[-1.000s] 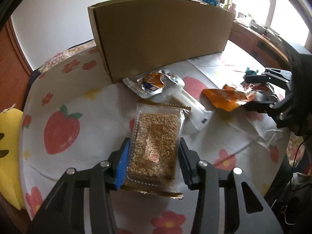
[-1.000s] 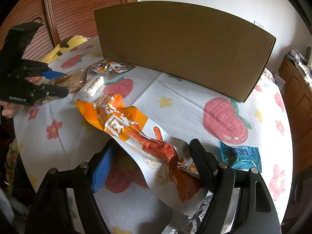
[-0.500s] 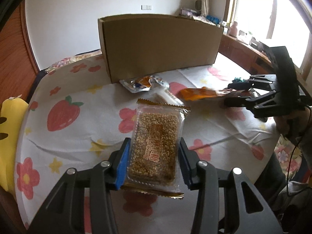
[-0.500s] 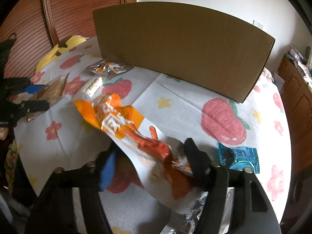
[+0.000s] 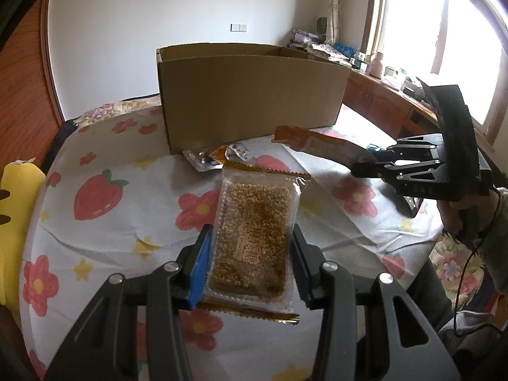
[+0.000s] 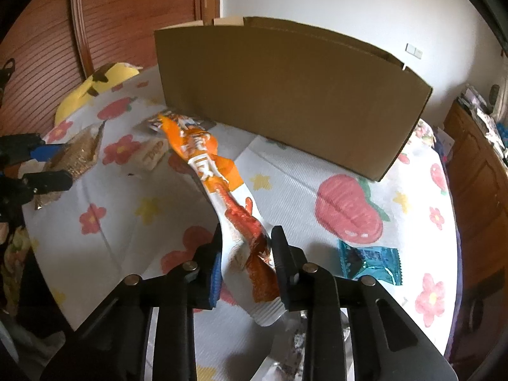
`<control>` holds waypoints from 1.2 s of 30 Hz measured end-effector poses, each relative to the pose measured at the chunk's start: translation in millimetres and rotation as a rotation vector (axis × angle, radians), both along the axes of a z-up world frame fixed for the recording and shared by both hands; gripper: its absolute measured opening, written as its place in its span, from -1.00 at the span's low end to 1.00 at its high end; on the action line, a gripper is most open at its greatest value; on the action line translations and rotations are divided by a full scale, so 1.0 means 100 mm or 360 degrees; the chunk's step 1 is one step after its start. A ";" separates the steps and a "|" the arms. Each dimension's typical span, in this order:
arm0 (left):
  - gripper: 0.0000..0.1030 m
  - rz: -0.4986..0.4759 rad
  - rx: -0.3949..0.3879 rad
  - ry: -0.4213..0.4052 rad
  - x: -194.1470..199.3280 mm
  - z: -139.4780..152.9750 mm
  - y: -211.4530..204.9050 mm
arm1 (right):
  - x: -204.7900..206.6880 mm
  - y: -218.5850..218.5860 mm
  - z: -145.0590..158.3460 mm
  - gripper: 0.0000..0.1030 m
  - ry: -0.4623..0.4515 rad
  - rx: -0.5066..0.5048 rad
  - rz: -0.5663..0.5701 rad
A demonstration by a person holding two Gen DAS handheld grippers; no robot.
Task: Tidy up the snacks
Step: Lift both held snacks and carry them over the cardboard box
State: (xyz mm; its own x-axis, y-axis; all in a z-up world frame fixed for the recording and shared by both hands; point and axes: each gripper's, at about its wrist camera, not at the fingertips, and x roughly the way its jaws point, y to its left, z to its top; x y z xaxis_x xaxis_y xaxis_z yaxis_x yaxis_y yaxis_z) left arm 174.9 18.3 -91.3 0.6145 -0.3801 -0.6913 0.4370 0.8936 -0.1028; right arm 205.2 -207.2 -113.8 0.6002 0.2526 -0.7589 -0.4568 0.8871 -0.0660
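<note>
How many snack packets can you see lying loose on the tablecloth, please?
3, perhaps more hidden: a silver-orange packet by the cardboard box, a pale packet beside it, a teal packet near the right gripper.

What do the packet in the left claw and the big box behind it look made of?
Grain bar packet: clear glossy plastic film, contents visible through it, gold serrated end seals. Box: matte brown cardboard, probably corrugated; folded corner and open top edge visible.

Printed characters on orange packet (image 6: 203,158), unreadable.
</note>
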 end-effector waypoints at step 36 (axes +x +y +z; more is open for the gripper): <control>-0.14 0.0073 -0.0068 -0.0198 0.25 0.50 -0.23 | -0.27 -0.29 0.78 -0.54 -0.0214 0.0212 0.0000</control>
